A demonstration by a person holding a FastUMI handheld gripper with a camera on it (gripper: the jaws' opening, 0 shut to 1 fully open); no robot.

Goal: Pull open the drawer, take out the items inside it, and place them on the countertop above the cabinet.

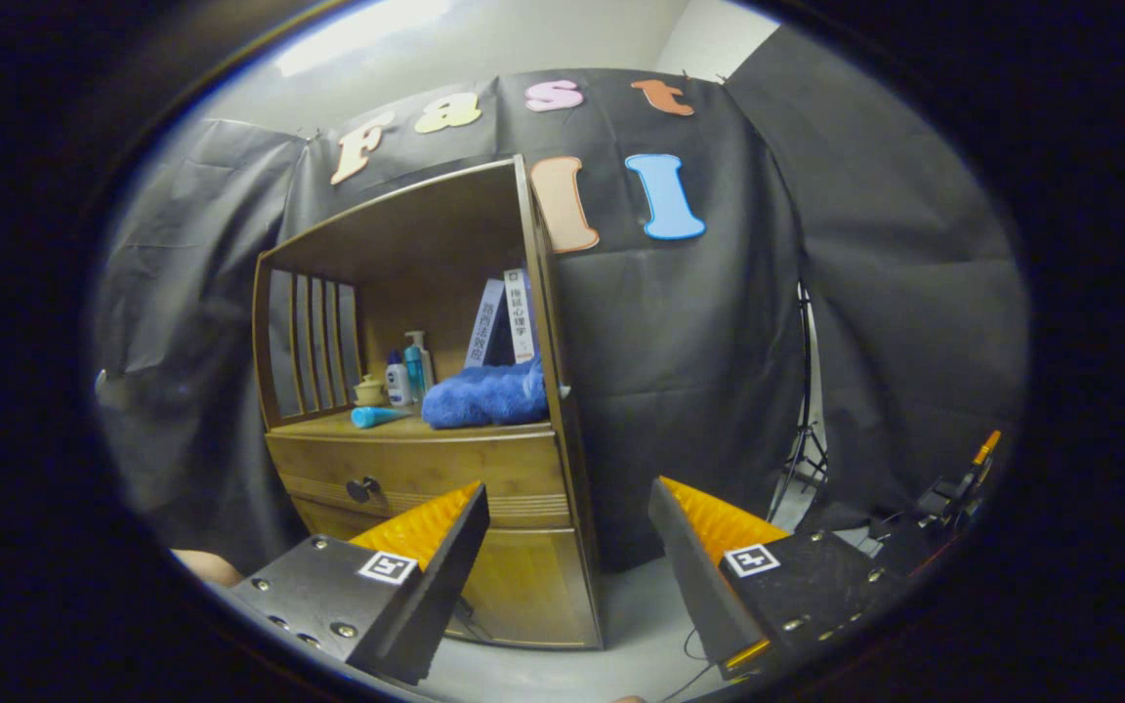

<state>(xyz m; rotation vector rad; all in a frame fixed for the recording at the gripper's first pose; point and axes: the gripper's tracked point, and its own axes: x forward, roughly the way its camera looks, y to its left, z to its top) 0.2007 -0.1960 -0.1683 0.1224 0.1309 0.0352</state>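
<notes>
while gripper [567,547] hangs open, drawer [416,474] sits closed ahead.

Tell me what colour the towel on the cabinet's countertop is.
Blue; the towel shows best in the gripper view.

The claw [567,508] hangs with fingers spread wide, gripping nothing.

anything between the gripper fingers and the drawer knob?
No. Gripper is open, fingers apart; drawer knob sits just beyond the left finger, bare drawer front around it.
</notes>
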